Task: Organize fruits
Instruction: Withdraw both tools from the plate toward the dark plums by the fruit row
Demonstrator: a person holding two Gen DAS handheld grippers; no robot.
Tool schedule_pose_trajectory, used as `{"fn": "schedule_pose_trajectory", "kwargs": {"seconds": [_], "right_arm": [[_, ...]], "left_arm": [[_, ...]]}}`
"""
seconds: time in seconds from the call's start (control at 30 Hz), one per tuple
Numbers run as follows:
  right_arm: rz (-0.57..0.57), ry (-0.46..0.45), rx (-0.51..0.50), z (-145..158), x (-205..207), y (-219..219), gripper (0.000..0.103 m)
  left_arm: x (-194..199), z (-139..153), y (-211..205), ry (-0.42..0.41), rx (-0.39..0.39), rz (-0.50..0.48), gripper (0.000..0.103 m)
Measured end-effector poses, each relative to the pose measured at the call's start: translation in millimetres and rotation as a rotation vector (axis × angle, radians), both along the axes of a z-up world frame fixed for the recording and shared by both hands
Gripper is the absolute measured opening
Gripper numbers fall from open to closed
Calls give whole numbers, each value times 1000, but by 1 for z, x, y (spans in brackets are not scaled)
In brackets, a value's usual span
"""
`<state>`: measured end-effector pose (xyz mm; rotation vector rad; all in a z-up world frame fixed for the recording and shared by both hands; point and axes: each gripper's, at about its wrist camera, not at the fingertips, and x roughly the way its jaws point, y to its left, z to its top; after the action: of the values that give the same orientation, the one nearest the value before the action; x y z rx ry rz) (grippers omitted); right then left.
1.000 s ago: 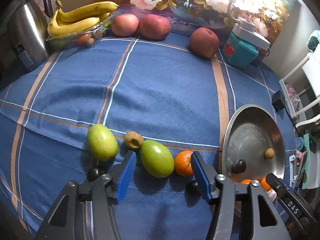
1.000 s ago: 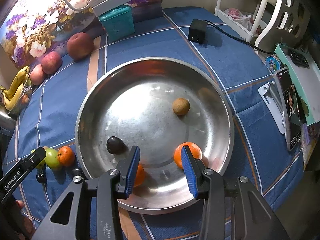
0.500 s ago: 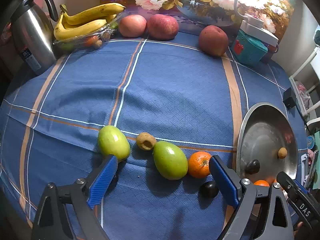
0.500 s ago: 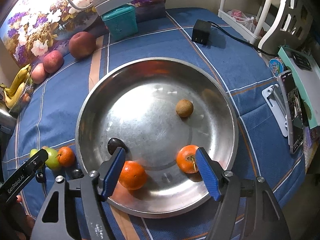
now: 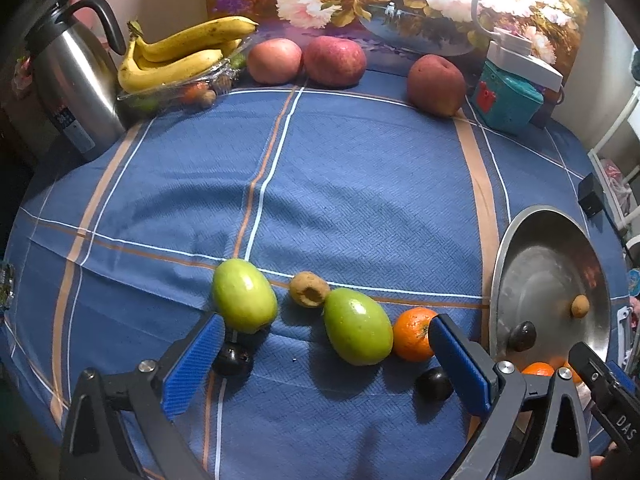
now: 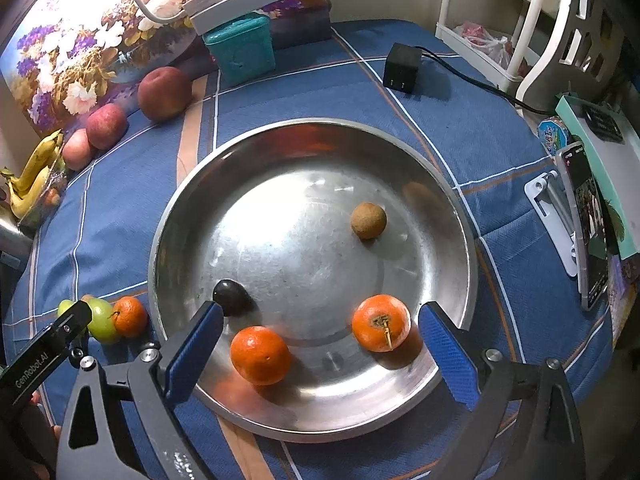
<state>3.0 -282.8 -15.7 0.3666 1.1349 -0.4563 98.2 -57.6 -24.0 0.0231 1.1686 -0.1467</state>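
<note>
My left gripper (image 5: 326, 354) is open and empty above the blue cloth. In front of it lie two green fruits (image 5: 244, 296) (image 5: 357, 333), a small brown fruit (image 5: 309, 289), an orange (image 5: 413, 334) and two dark plums (image 5: 232, 359) (image 5: 435, 384). My right gripper (image 6: 320, 338) is open and empty over the near rim of the steel bowl (image 6: 448, 208). The bowl holds two oranges (image 6: 260, 355) (image 6: 381, 323), a dark plum (image 6: 231, 292) and a small brown fruit (image 6: 368, 220). The bowl (image 5: 516, 248) also shows at the right of the left wrist view.
At the back stand a steel kettle (image 5: 74, 80), bananas on a clear tray (image 5: 180, 58), three red apples (image 5: 334, 60), a teal box with a lamp (image 5: 506, 98). A black adapter (image 6: 401, 67), a phone on a stand (image 6: 586, 224) and a white chair (image 6: 532, 12) are right.
Both grippers opened wide and drew back a little. The right one let go of an orange, which now lies in the bowl beside the other orange.
</note>
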Motion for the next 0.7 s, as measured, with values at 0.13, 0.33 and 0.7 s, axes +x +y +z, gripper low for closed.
{"fn": "schedule_pose_trajectory", "kwargs": {"seconds": [0.13,0.33,0.7], "right_arm": [[10,-12,3,2,0,2,98],[26,-44,2,8,2,7,98],[111,-51,-17,11,16,35,98]], "left_arm": [[-1,4,1,-30,4,-1,103],[-2,10,5,-56,-9,-18,103],[6,21,41,-74,-79,5,103]]}}
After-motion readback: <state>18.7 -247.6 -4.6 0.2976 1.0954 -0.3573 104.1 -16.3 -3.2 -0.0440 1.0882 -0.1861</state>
